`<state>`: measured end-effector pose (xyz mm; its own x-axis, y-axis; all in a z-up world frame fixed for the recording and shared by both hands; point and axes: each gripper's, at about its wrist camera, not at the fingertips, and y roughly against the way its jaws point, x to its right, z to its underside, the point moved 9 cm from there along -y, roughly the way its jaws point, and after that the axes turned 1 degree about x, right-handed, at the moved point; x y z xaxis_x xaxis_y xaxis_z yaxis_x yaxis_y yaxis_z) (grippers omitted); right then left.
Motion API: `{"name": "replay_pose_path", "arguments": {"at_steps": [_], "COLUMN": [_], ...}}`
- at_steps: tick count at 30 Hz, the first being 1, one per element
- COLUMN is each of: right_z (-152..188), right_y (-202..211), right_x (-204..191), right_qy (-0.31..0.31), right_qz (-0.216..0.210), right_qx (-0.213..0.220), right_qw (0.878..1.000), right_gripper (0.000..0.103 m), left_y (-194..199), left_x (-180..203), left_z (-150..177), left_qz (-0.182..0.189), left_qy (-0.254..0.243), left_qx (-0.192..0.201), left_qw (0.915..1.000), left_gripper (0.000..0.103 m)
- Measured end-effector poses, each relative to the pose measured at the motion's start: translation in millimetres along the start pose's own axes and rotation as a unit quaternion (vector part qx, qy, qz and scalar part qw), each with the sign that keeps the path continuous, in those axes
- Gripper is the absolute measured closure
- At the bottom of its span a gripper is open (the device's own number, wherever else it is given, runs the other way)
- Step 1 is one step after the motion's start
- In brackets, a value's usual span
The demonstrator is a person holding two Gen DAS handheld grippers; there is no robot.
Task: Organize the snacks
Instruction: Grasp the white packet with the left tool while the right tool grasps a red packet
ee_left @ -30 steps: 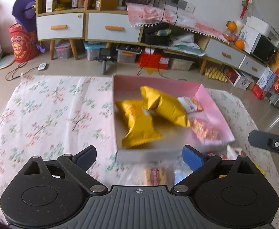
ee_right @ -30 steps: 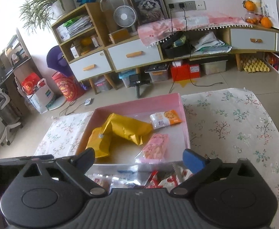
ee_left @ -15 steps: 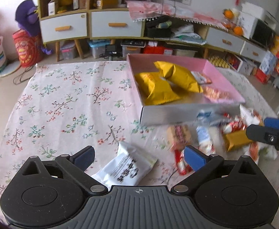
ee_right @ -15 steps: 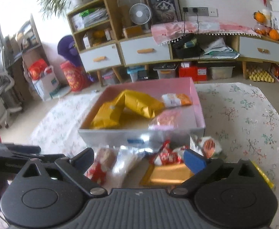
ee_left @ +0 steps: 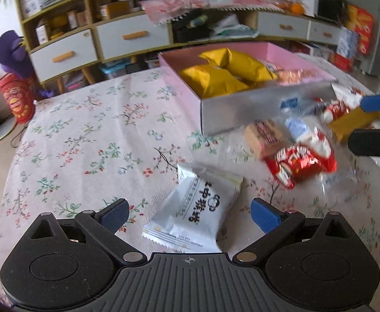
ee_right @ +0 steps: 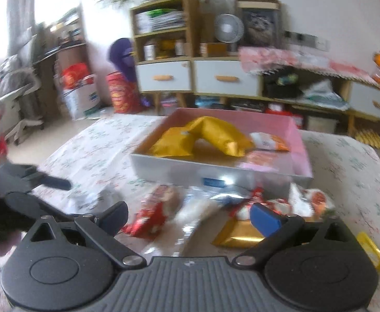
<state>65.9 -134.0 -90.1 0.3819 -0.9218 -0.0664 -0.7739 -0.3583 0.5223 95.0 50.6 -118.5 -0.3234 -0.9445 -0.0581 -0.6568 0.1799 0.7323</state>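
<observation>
L gripper (ee_left: 190, 215): we're hovering w/ jaws wide apart, nothing held, white packet (ee_left: 199, 209) lying between them on the floral cloth (ee_left: 86, 143).
R gripper (ee_right: 188, 217): jaws apart too, empty, over the loose pile.
Box (ee_left: 242, 104): pink, already holding yellow bags (ee_left: 213, 80); sitting just behind the pile.
Risk 1: we're judging the puffy packet could slip out if pinched at its edge.
Risk 2: red wrapper (ee_left: 299, 161) & neighbours are overlapping, so R may be grabbing two at once.
Risk 3: grippers are working close; could be bumping each other.

A floral tablecloth (ee_left: 86, 143) carries a pink box (ee_left: 242, 109), a white packet (ee_left: 197, 208) and scattered snacks (ee_left: 299, 156).
</observation>
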Motion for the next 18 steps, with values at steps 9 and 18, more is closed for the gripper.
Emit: {"name": "replay_pose_path", "arguments": {"at_steps": [9,18], "right_z": [3.6,4.6], "right_y": [-12.5,-25.4], "right_x": [-41.4,-50.8], "right_qy": [0.078,0.103], "right_qz": [-0.063,-0.07], "right_qx": [-0.006,-0.016], "right_qw": [0.995,0.992], "right_gripper": [0.02,0.042], "left_y": [-6.4,-4.7], "left_x": [-1.9,-6.0], "left_z": [1.9,-2.9], "left_qz": [0.036,0.059], "left_qy": [0.005,0.023], "left_qx": [-0.021,-0.035], "left_qw": [0.9991,0.9974], "left_gripper": [0.004,0.018]}}
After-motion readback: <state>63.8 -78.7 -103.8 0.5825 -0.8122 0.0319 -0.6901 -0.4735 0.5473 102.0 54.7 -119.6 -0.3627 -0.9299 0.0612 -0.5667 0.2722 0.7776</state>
